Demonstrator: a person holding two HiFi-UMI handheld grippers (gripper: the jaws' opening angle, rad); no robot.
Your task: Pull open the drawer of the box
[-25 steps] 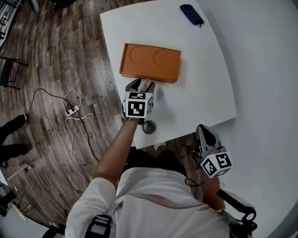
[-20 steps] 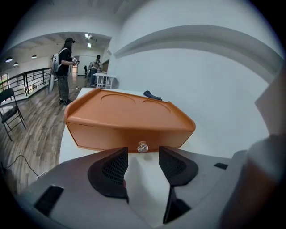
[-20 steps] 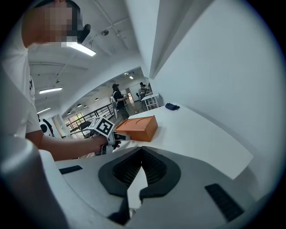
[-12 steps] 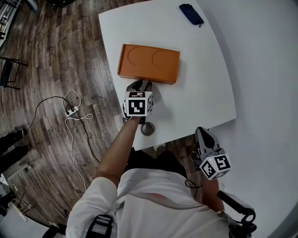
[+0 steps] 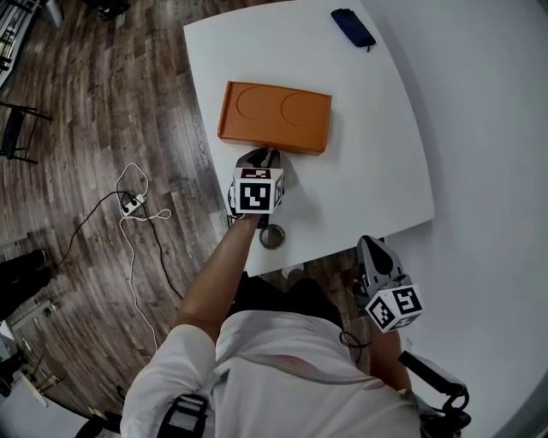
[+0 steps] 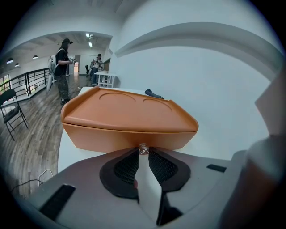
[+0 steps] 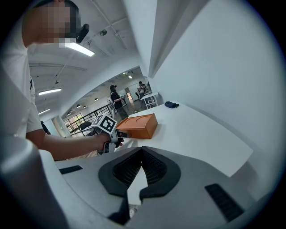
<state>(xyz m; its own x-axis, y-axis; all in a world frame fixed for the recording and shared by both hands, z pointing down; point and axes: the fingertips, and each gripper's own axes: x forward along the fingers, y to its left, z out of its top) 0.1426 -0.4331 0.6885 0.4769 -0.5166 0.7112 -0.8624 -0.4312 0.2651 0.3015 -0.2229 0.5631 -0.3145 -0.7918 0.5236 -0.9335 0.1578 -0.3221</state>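
An orange box [image 5: 274, 115] with two round dents in its lid lies on the white table [image 5: 368, 154]. Its drawer front faces me and carries a small clear knob [image 6: 143, 148]. My left gripper [image 5: 266, 159] is at that front, and its jaws are closing with the knob between their tips. Both pads [image 6: 127, 166] touch the knob's sides. My right gripper [image 5: 375, 248] hangs off the table's near right edge, shut and empty [image 7: 142, 151]. From the right gripper view, the box [image 7: 139, 125] and the left gripper [image 7: 117, 133] lie to the left.
A dark blue case [image 5: 352, 26] lies at the table's far edge. A small round grey object [image 5: 272, 237] sits near the table's front edge behind my left hand. Wooden floor with a white cable [image 5: 133, 205] lies to the left. People stand far off in the room [image 6: 62, 67].
The left gripper's jaws have narrowed at the box's front face. The gripper itself has barely shifted. The right gripper stays where it was.
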